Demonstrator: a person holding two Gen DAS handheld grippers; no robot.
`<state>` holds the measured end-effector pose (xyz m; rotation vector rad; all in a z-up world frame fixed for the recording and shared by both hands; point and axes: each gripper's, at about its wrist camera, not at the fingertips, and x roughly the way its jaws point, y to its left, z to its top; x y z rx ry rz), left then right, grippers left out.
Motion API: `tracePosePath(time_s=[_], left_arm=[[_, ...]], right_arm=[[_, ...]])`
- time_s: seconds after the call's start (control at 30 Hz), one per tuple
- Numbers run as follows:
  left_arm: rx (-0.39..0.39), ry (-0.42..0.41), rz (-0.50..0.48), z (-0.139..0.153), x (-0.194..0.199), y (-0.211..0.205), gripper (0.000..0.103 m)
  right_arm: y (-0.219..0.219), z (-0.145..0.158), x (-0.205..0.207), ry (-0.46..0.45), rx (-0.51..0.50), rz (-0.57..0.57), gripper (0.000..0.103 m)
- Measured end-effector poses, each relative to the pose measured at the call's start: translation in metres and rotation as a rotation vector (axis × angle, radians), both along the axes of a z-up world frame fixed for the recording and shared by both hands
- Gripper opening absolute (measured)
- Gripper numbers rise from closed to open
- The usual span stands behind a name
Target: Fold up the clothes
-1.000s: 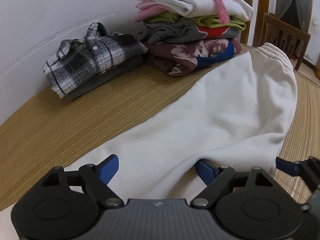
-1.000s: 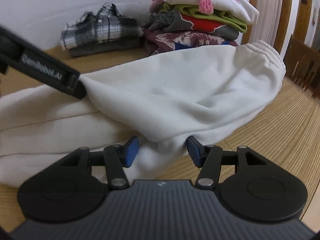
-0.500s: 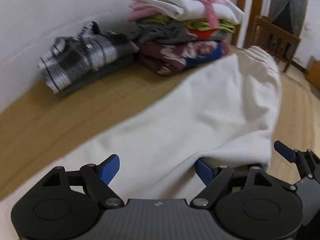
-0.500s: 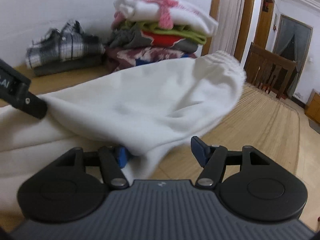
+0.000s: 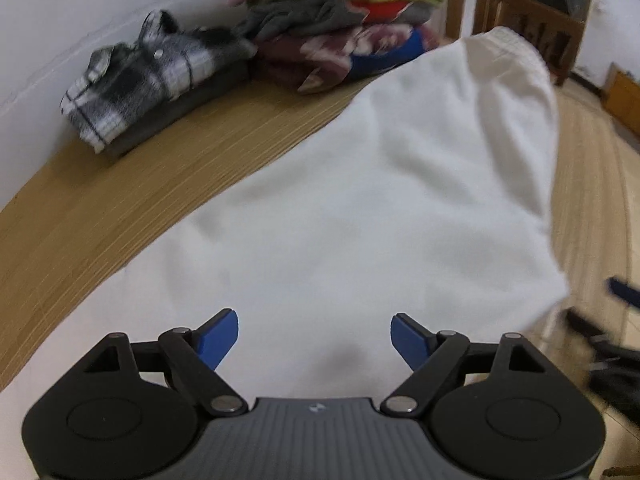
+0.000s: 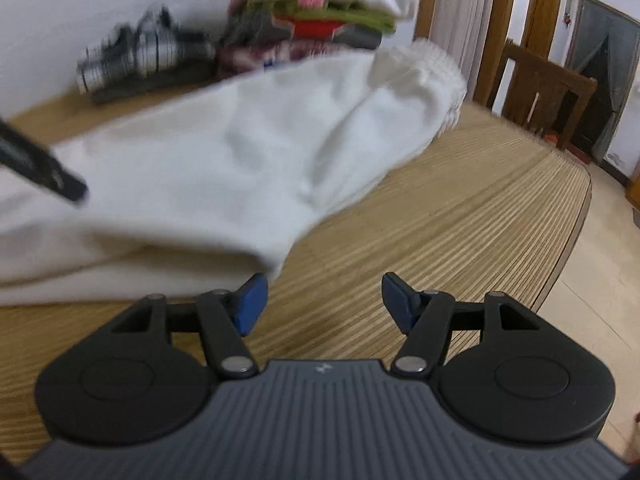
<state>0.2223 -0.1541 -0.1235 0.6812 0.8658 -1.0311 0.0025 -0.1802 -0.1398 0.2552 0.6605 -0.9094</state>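
Both grippers have let go since 0.5 s ago: the left gripper (image 5: pixel 314 334) gapes wide over the folded white fleece garment (image 5: pixel 380 200); the right gripper (image 6: pixel 320 300), wide too, has withdrawn onto the woven bamboo mat (image 6: pixel 460 216) at lower center.

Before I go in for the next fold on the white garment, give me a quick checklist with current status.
1. Left gripper open: ok, jaws apart over the white garment.
2. Right gripper open: ok, jaws apart, nothing between them.
3. Right gripper off the cloth: ok, it sits over bare mat, beside the garment's edge.
4. Garment lying flat: not ok, the folded-over layer is rumpled, with creases.
5. Folded stack and plaid shirt out of the way: ok, both sit back by the wall.
6. Waistband edges lined up: cannot tell, motion blur.
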Motion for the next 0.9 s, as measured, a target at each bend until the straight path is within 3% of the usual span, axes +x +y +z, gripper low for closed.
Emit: tracePosePath(time_s=[0.17,0.27,0.37,0.47,0.53,0.6,0.7,0.8,0.9], left_arm=[[-0.037,0.061,-0.052,-0.002,-0.006,-0.011,0.086],[-0.043,0.043,-0.05,-0.006,-0.024,-0.028,0.086],[-0.013,0.052,-0.04,-0.019,-0.04,-0.046,0.086],[0.035,0.05,0.009,-0.033,-0.048,-0.059,0.087],[0.048,0.054,0.058,-0.039,-0.049,-0.063,0.09],[0.05,0.066,0.107,-0.042,-0.048,-0.064,0.094],[0.046,0.089,0.162,-0.046,-0.045,-0.064,0.098],[0.054,0.099,0.185,-0.037,-0.043,-0.067,0.092],[-0.01,0.095,0.225,-0.02,-0.03,-0.067,0.09]], right_arm=[[-0.045,0.03,-0.017,-0.107,-0.04,0.072,0.065],[-0.106,0.056,0.0,-0.163,-0.08,0.172,0.066],[-0.185,0.07,0.036,-0.195,-0.021,0.297,0.065],[-0.26,0.055,0.079,-0.139,0.041,0.332,0.065],[-0.303,0.029,0.104,-0.057,0.086,0.308,0.065],[-0.334,0.0,0.118,0.033,0.065,0.263,0.063],[-0.352,-0.025,0.128,0.049,0.019,0.27,0.063],[-0.333,-0.028,0.136,0.114,-0.078,0.278,0.064],[-0.32,-0.015,0.126,0.135,-0.149,0.294,0.065]])
